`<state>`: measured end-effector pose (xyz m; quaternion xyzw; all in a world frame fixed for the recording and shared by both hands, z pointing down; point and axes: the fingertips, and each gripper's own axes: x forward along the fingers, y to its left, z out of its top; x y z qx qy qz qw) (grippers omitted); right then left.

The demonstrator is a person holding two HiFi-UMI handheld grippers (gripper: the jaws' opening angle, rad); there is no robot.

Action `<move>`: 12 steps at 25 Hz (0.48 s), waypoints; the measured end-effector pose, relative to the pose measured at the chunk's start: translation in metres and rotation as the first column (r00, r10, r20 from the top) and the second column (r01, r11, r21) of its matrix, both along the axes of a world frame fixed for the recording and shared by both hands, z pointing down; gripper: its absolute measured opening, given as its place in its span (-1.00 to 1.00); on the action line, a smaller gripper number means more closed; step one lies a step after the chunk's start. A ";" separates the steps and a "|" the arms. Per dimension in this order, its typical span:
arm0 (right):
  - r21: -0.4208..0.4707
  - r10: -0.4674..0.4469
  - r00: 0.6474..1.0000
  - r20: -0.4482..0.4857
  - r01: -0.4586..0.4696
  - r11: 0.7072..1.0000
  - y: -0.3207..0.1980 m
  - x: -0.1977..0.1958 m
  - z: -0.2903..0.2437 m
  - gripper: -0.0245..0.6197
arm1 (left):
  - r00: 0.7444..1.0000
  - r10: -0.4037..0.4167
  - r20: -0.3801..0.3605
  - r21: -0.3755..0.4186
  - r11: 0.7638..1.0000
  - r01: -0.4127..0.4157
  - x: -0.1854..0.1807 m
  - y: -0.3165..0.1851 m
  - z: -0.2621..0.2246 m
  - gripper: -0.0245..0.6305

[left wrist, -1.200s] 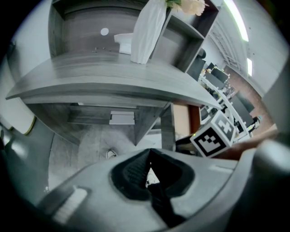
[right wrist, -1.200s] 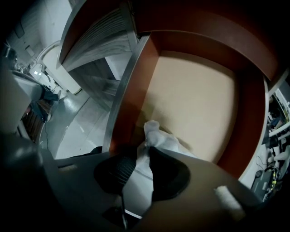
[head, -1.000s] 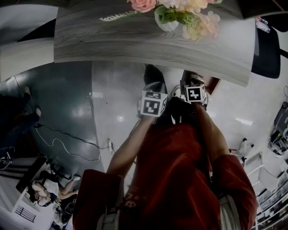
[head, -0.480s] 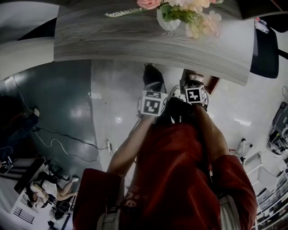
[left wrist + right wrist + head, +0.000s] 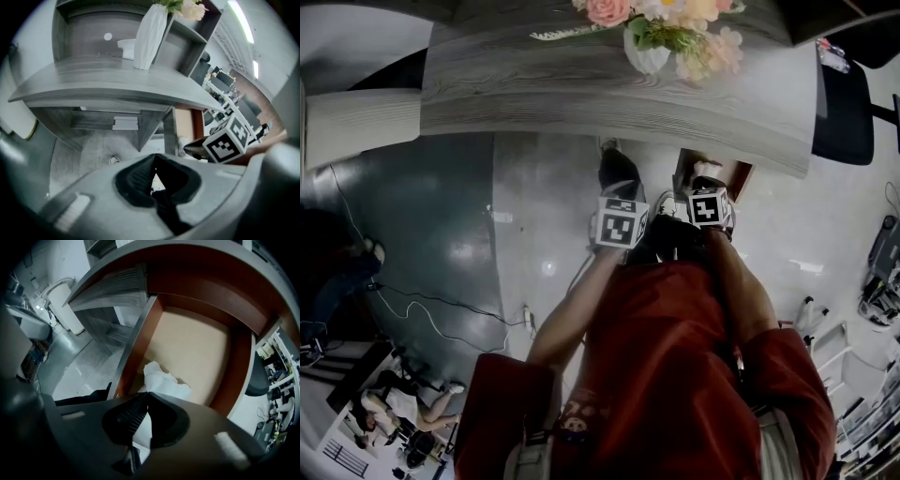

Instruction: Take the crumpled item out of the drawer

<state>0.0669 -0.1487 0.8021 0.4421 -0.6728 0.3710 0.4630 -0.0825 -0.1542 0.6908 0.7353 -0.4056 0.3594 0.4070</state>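
Jaws of right gripper (image 5: pixel 146 397) pinch crumpled paper (image 5: pixel 164 380) inside drawer (image 5: pixel 240 366).

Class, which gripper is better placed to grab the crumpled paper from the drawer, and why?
Right. The right gripper points into the open drawer, with the paper just beyond its tips. The left gripper faces the desk instead.

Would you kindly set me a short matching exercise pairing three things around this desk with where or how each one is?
1. crumpled white item
2. white vase
3. drawer

A. stands on top of the grey desk
B. pulled open beneath the desktop
C. lies inside the drawer

Pairs: 1-C, 2-A, 3-B
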 end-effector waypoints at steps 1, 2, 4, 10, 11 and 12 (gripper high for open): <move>0.004 0.003 1.000 0.003 -0.003 1.000 0.001 0.001 -0.002 -0.91 | 1.000 0.000 -0.001 0.003 1.000 0.000 0.001 0.001 -0.001 -0.93; 0.009 0.008 1.000 0.007 -0.008 1.000 0.002 0.001 -0.005 -0.91 | 1.000 0.001 -0.003 0.006 1.000 -0.001 0.001 0.002 -0.003 -0.93; 0.019 0.018 1.000 0.016 -0.018 1.000 0.003 0.002 -0.009 -0.91 | 1.000 0.005 -0.004 0.012 1.000 -0.005 0.003 0.004 -0.006 -0.93; 0.046 0.018 0.999 0.032 -0.020 0.999 0.005 0.004 -0.021 -0.92 | 1.000 0.016 -0.005 0.029 0.999 -0.016 0.009 0.008 -0.013 -0.93; 0.046 0.021 0.999 0.039 -0.023 0.999 0.006 0.004 -0.024 -0.92 | 1.000 0.018 -0.005 0.031 0.999 -0.018 0.010 0.010 -0.014 -0.93; 0.046 0.026 0.999 0.047 -0.028 0.999 0.007 0.005 -0.027 -0.91 | 1.000 0.020 -0.004 0.032 0.999 -0.020 0.011 0.011 -0.016 -0.93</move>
